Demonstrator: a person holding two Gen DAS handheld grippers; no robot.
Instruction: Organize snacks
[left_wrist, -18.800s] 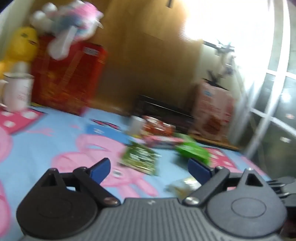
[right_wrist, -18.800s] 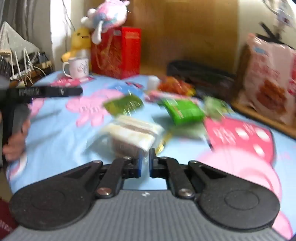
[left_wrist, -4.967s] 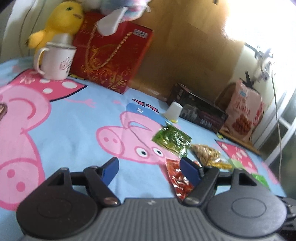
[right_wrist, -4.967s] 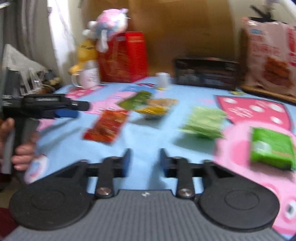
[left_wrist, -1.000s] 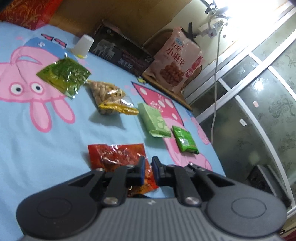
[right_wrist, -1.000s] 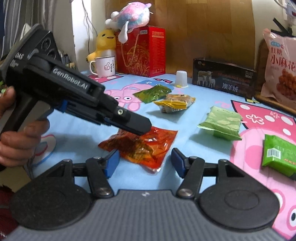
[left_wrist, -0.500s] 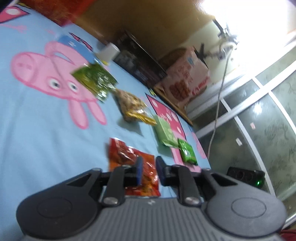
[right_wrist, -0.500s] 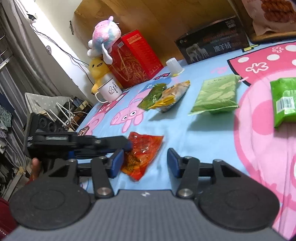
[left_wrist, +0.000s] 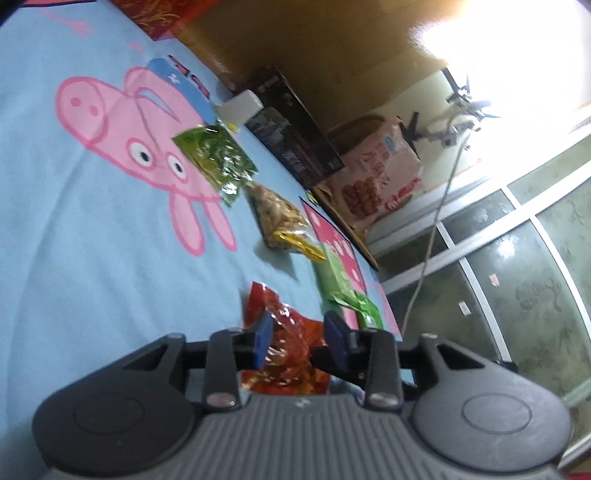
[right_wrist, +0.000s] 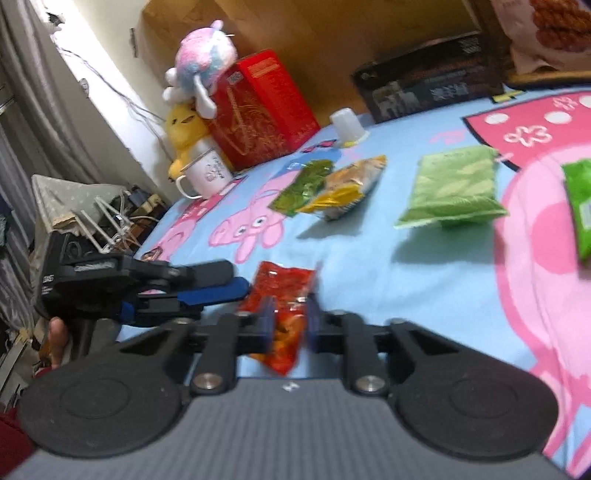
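A red snack packet (right_wrist: 284, 291) lies on the blue cartoon-pig sheet (right_wrist: 406, 280). My right gripper (right_wrist: 290, 319) is shut on its near end, with both blue pads pressed on the foil. My left gripper (right_wrist: 236, 281) comes in from the left, its tips beside the packet's left edge. In the left wrist view the jaws of the left gripper (left_wrist: 300, 341) are opening. The red packet (left_wrist: 291, 343) shows in the gap, and the pads stand clear of it. Further along lie a dark green packet (right_wrist: 304, 184), a yellow nut packet (right_wrist: 347, 188) and a pale green packet (right_wrist: 454, 192).
A bright green packet (right_wrist: 580, 206) lies at the right edge. At the back stand a red gift box (right_wrist: 258, 110), a white mug (right_wrist: 207, 173), plush toys, a small white cup (right_wrist: 347, 125) and a black box (right_wrist: 428, 88). A hand (right_wrist: 55, 339) holds the left gripper.
My right jaws have closed onto the red packet. My left jaws, shut a second ago, have parted. Both views have rolled, and the left gripper has drawn back a little to the left.
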